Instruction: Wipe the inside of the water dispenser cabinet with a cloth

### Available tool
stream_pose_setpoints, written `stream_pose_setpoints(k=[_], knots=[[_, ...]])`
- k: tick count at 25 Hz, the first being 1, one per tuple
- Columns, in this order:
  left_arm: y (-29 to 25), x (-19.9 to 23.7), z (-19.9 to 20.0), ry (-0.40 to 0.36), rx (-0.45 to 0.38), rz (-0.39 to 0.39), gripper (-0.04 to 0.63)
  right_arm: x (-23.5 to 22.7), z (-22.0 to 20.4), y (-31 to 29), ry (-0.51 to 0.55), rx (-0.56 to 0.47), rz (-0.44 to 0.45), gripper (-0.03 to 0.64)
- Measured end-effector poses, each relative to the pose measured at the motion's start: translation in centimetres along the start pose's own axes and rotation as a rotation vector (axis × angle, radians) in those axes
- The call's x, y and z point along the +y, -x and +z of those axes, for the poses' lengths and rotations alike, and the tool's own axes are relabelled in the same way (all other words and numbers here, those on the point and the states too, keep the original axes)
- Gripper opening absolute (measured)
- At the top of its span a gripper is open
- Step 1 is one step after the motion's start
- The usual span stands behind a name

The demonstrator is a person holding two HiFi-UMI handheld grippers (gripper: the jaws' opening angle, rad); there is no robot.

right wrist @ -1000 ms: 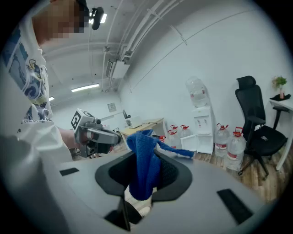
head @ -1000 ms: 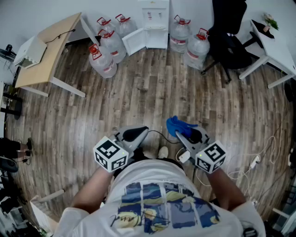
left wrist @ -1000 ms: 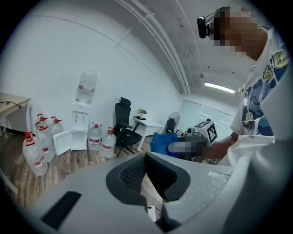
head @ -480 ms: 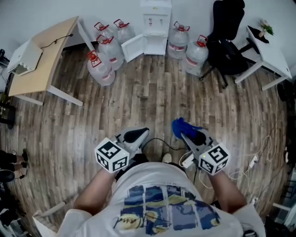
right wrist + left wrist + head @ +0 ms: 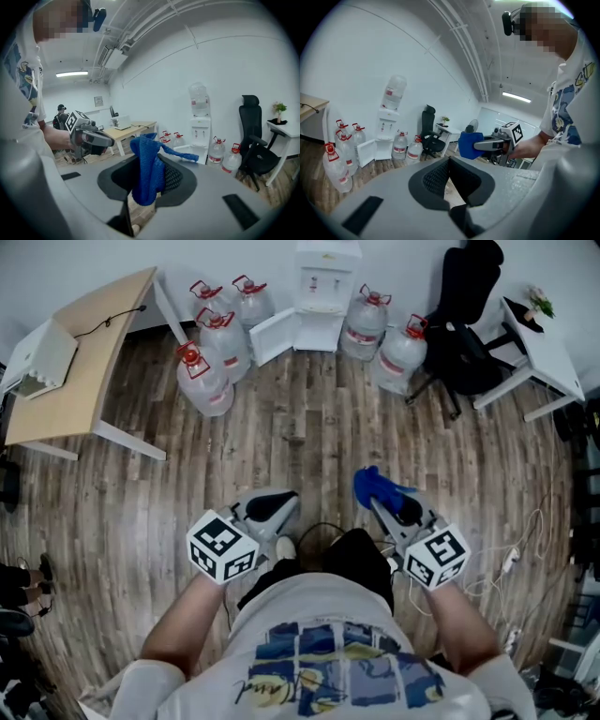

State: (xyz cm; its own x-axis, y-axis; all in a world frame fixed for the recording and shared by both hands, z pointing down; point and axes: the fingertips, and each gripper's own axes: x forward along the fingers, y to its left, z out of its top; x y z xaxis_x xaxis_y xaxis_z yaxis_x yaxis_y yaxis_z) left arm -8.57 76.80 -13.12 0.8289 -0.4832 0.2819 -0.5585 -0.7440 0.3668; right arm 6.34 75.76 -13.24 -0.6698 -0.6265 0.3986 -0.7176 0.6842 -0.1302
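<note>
The white water dispenser (image 5: 327,266) stands against the far wall, its low cabinet (image 5: 319,326) facing the person and its door (image 5: 272,335) swung wide toward the person's left, so the opening looks free to approach from straight ahead or from the right. Water bottles (image 5: 208,369) crowd both sides of it; a black office chair (image 5: 467,315) sits off to the right and a wooden desk (image 5: 86,360) to the left. A broad stretch of plank floor (image 5: 309,427) lies between the cabinet and the grippers, leaving both well apart from it. The blue cloth (image 5: 149,168) is at the right gripper (image 5: 379,497), whose jaws are pressed closed on it: most of the fabric hangs upright between the pads, and one loose tail reaches forward toward the dispenser in the right gripper view. The left gripper (image 5: 275,507) is held level beside it, jaws together with nothing between them. Seen from the head view, the dispenser stands almost directly ahead, roughly on the line between the two grippers, so neither is clearly nearer. Since the right one carries the cloth, the coming move is likely a walk forward and a low reach with that side into the open cabinet, and wiping has not yet begun.
</note>
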Motion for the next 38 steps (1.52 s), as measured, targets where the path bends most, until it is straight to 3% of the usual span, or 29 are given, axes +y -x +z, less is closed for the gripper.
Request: stream_pose_setpoints(k=[5, 12, 20, 25, 30, 38], knots=[[-3.2, 2.3, 1.9, -0.024, 0.003, -0.015, 0.003, -3.7, 1.9, -1.6, 0.023, 0.003, -0.031, 0.1], [-10.3, 8.4, 7.5, -0.069, 0.028, 0.018, 0.003, -13.5, 4.7, -7.5, 0.02, 0.009, 0.0, 0.1], [-24.6, 16.6, 16.9, -0.133, 0.06, 0.033, 0.003, -29.6, 12.0, -15.8, 0.13, -0.004, 0.061, 0.1], [-33.0, 21.3, 20.8, -0.169, 0.062, 0.019, 0.003, -37.5, 13.9, -20.7, 0.177, -0.002, 0.082, 0.1], [-39.1, 26.3, 21.4, -0.149, 0.096, -0.015, 0.003, -42.5, 13.3, -26.2, 0.194, 0.039, 0.104, 0.1], [-45.1, 35.2, 17.6, -0.142, 0.163, -0.121, 0.003, -48.0, 10.1, -38.4, 0.219, 0.141, 0.107, 0.1]])
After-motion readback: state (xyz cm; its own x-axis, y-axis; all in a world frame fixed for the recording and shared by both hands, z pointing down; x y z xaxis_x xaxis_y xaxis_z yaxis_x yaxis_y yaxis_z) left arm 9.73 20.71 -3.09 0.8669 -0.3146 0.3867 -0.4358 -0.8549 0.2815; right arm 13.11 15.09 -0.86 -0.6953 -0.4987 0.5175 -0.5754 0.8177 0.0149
